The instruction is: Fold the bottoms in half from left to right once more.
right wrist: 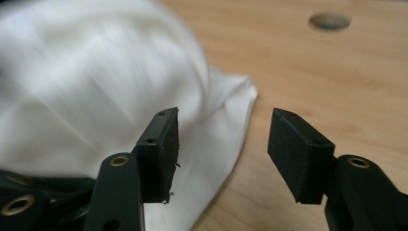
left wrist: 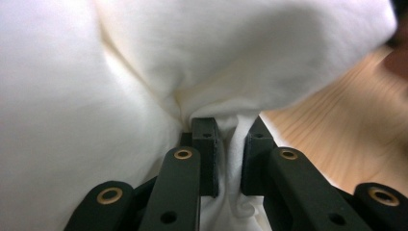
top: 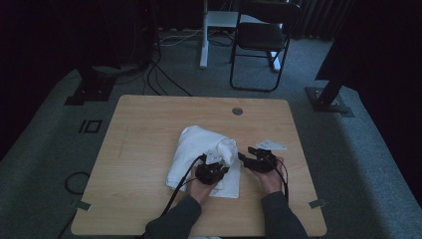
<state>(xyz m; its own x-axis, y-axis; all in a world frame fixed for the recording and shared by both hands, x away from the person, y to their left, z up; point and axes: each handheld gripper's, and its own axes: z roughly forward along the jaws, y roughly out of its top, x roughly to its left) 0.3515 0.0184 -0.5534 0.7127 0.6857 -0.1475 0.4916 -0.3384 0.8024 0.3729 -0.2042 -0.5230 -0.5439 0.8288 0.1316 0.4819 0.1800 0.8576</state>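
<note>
While the white cloth [top: 199,154] lies bunched mid-table [top: 149,129], nearer the person's edge, the left gripper [top: 214,162] sits on the cloth's near right part, jaws clamped on a pinched fold of fabric [left wrist: 231,144]. Right gripper [top: 254,155] is just right of the cloth, jaws wide apart, nothing between them, wood under the gap. Small white paper piece [top: 271,144] lies just beyond that gripper. Round grommet hole [top: 237,111] well beyond the cloth.

White cloth [top: 204,149] blocks mid-table [top: 149,129]; edges lie open.
</note>
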